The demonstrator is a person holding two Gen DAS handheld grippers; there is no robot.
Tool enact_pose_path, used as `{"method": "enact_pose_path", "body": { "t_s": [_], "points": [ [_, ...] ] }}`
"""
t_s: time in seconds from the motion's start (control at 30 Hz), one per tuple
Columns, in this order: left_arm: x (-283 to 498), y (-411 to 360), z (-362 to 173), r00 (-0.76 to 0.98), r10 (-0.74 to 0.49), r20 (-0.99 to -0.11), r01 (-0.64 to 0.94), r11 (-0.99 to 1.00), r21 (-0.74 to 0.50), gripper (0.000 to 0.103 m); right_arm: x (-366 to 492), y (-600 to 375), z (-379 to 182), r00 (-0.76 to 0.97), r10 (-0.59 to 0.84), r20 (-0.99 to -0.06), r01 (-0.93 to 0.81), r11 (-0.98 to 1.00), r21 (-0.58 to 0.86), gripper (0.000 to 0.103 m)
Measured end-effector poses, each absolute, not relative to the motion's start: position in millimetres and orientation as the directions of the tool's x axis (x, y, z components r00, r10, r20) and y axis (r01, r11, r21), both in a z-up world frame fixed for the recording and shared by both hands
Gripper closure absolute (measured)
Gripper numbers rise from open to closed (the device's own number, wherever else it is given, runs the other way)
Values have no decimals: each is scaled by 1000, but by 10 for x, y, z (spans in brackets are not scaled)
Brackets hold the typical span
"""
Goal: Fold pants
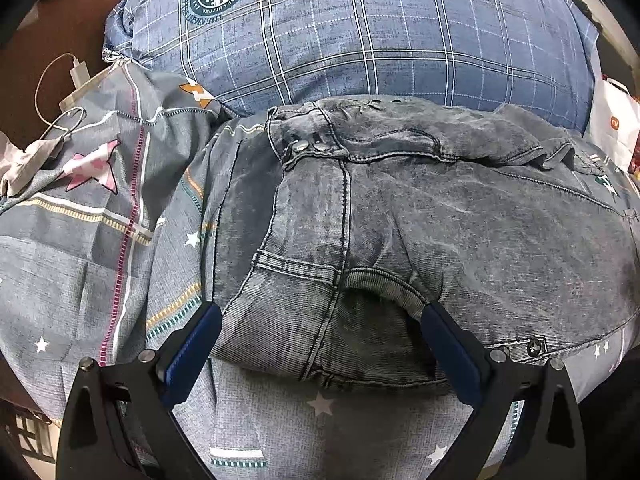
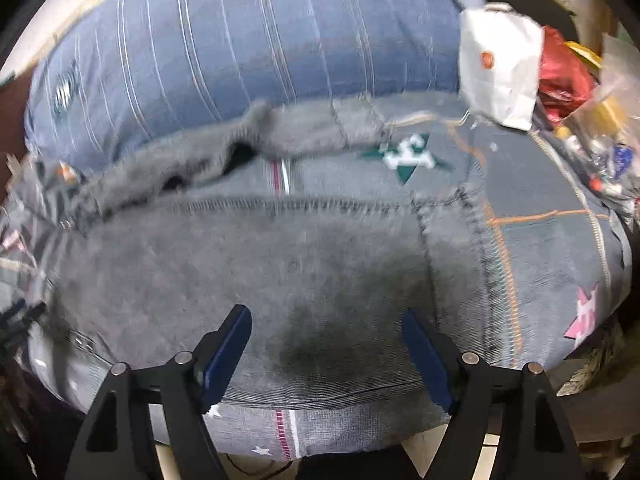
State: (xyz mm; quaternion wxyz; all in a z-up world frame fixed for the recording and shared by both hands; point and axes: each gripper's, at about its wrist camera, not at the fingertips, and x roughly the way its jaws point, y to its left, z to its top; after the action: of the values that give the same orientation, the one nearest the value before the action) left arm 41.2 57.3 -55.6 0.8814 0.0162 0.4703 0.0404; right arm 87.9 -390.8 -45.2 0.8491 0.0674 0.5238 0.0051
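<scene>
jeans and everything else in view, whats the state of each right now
jeans: folded into a bundle, lying flat on the bedsheet, not held
bedsheet: spread out, rumpled at the left
pillow: lying behind the jeans
left gripper: open, over the jeans' near edge
right gripper: open, nothing between the jaws
charger cable: plugged into its white adapter
</scene>
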Motion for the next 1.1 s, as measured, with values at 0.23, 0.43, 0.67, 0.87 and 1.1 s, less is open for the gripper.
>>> {"method": "enact_pose_path", "body": {
  "t_s": [0.23,0.43,0.67,0.87,1.1],
  "points": [
    [527,547,-830,467,113,-877,-24,993,115,3,1019,-4036,-642,348,61,-936,114,988,107,13],
    [694,615,-442,555,28,-831,-11,1000,27,3,1193,-4250,-26,505,99,-857,112,978,179,13],
    [1718,873,-204,540,-63,-839,-51,993,-107,3,2389,-4568,323,559,153,-815,96,964,247,13],
    [2286,1007,-627,464,-27,-886,-124,988,-96,3,3231,-4680,-486,382,87,-920,212,961,179,35],
    [2366,1034,-912,429,-28,-903,-124,988,-90,3,3227,-4375,-403,387,-145,-911,131,986,-101,88]
  ]
}}
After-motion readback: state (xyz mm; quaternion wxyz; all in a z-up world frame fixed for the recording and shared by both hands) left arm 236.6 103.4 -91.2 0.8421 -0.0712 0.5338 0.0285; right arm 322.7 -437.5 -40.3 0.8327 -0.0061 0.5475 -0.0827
